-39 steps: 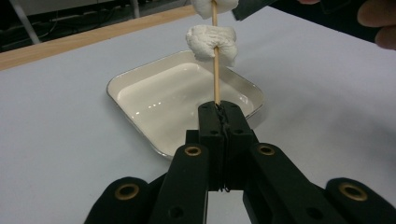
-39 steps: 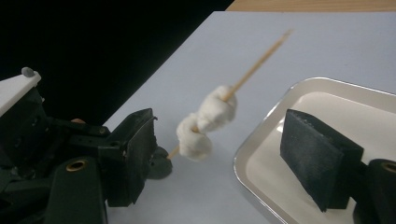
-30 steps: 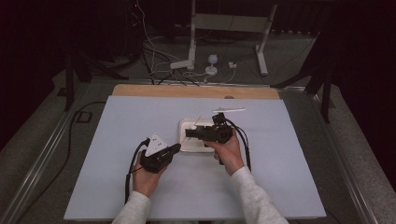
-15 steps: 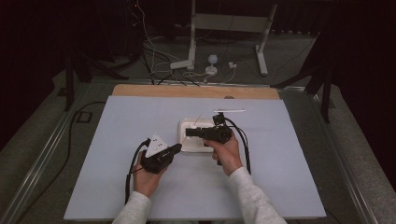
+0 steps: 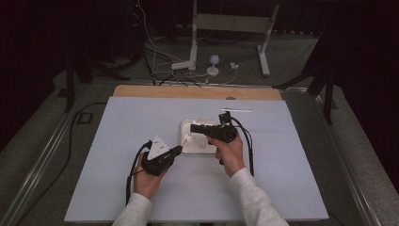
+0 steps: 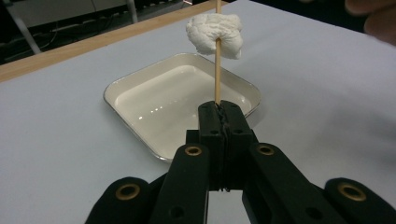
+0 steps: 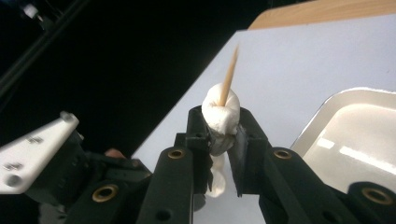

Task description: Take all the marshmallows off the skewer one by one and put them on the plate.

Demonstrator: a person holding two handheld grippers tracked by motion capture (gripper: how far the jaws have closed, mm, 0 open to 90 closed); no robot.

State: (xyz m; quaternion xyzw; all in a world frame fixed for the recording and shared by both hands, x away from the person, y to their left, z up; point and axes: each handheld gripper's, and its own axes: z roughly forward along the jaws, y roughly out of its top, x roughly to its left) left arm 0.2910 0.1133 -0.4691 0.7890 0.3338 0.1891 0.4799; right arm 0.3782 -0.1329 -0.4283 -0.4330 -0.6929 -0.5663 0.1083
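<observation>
A shallow white square tray [image 6: 140,91] sits near the middle of the pale blue table [image 5: 117,122], a little toward its far edge, and its glossy inside holds nothing. The left hand [image 5: 147,181] comes in from the near edge and holds the left gripper [image 6: 219,109] just off the tray's near-left corner, its jaws pressed together on the lower end of a thin wooden skewer [image 6: 217,70]. The skewer stands roughly upright from those jaws, its long axis rising over the tray, and it passes through a lumpy white marshmallow [image 6: 215,33] set partway up it. The right hand [image 5: 230,155] reaches over the tray's right edge, with the right gripper [image 7: 220,123] pointing left across the tray toward the left gripper. Its jaws stand partly apart on either side of the marshmallow and squeeze it between them, a soft white strand hanging below. In the right gripper view the skewer's pointed tip [image 7: 235,52] sticks out above the marshmallow, tilted slightly
</observation>
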